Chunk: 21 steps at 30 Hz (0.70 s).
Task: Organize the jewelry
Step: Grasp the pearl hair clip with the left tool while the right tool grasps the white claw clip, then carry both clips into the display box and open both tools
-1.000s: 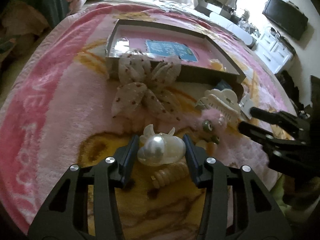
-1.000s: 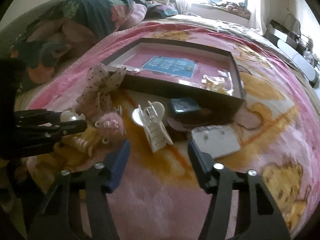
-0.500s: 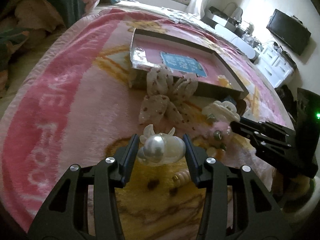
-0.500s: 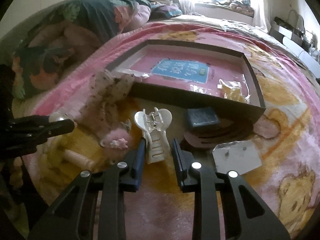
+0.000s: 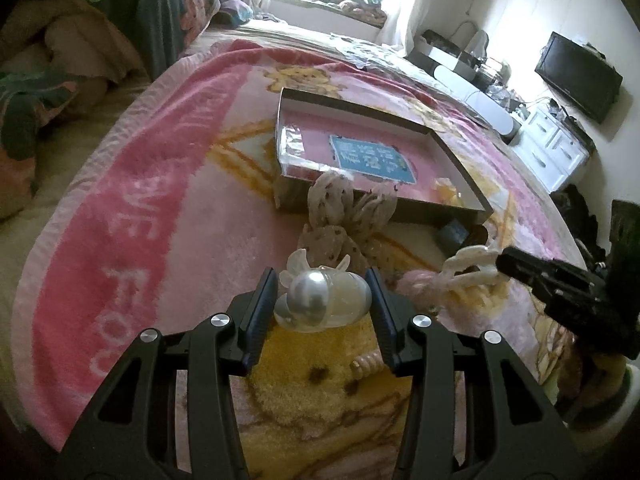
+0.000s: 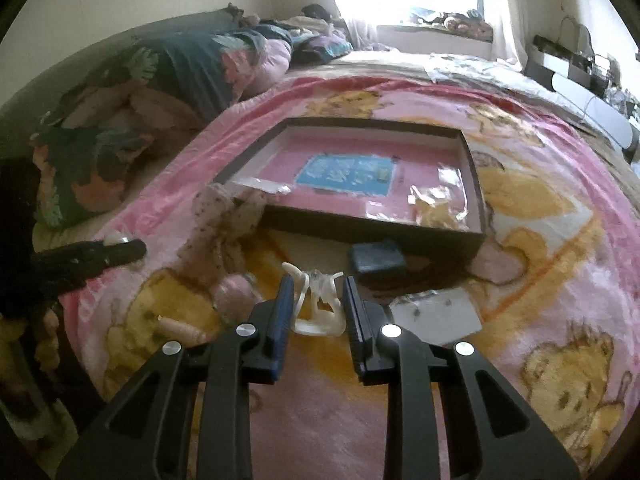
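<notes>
My left gripper [image 5: 322, 300] is shut on a clear hair claw with a big pearl [image 5: 324, 298], lifted above the pink blanket. In the right wrist view my right gripper [image 6: 316, 306] is shut on a white hair claw clip [image 6: 316, 306], which hangs just off the blanket. That white clip [image 5: 468, 268] also shows at the right gripper's tip in the left wrist view. A shallow dark box [image 6: 476, 192] with a pink floor and a blue card lies beyond both. A dotted fabric bow [image 5: 344, 216] leans on its near wall.
On the blanket lie a pink fluffy clip [image 6: 232, 294], a small blue box [image 6: 378, 262], a white earring card [image 6: 438, 314] and a ribbed beige clip [image 5: 366, 360]. A plastic packet [image 6: 438, 204] sits in the box. Pillows and bedding [image 6: 172, 80] are at the left.
My right gripper closed on the white claw clip and raised it off the blanket. My left gripper rose and pulled back with the pearl claw, so the box looks farther away.
</notes>
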Tool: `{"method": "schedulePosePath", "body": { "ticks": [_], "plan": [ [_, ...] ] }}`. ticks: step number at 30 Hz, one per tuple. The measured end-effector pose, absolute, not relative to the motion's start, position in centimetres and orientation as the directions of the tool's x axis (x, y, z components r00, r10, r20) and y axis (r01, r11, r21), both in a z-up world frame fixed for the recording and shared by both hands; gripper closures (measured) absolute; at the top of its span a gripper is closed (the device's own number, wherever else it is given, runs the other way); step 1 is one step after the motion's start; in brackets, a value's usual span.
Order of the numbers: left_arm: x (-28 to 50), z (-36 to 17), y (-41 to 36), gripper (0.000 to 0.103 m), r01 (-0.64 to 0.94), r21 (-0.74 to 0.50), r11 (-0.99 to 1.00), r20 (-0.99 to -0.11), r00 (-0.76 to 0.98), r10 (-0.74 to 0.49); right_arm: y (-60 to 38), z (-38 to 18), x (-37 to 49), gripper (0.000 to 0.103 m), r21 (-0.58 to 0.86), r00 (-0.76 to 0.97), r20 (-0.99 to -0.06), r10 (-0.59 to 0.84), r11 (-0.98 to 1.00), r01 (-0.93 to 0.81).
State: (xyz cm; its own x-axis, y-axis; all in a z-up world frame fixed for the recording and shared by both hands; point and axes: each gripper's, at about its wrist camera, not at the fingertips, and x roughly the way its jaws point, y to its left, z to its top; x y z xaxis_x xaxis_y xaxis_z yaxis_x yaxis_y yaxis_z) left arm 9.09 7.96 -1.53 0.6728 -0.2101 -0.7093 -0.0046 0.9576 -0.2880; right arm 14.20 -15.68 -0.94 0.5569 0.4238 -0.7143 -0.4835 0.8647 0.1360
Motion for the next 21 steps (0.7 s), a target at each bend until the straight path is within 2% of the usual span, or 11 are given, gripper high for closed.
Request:
{"method": "schedulePosePath", "body": {
  "ticks": [8,12,13,14,16,21],
  "plan": [
    [10.4,-0.8,6.4,0.066,0.026,-0.265,0.964,-0.712,0.669,-0.213,-17.1,-4.2,14.7,0.078,0.223,0.457,-0.770,0.446,0.859,-0.461],
    [11.1,-0.3,5.6,0.066,0.043,-0.253,0.966,-0.709,0.671,-0.216,-16.2,-5.0,15.5,0.060,0.235,0.440,-0.775,0.455,0.852,-0.467],
    [11.3,-0.2,5.5,0.066,0.047,-0.251,0.967,-0.709,0.671,-0.216,-16.1,-5.0,15.8,0.059,0.236,0.439,-0.773,0.458,0.850,-0.471],
    [11.4,-0.1,5.2,0.066,0.050,-0.248,0.968,-0.709,0.671,-0.216,-15.8,-5.1,16.0,0.059,0.233,0.439,-0.773,0.458,0.848,-0.476],
    [12.0,0.1,4.8,0.066,0.055,-0.242,0.969,-0.710,0.671,-0.215,-15.6,-5.2,16.3,0.076,0.235,0.431,-0.774,0.464,0.842,-0.485],
    [13.2,0.6,3.9,0.066,0.073,-0.233,0.970,-0.707,0.672,-0.220,-16.3,-3.4,15.7,0.076,0.238,0.478,-0.726,0.495,0.833,-0.500]
  ]
}}
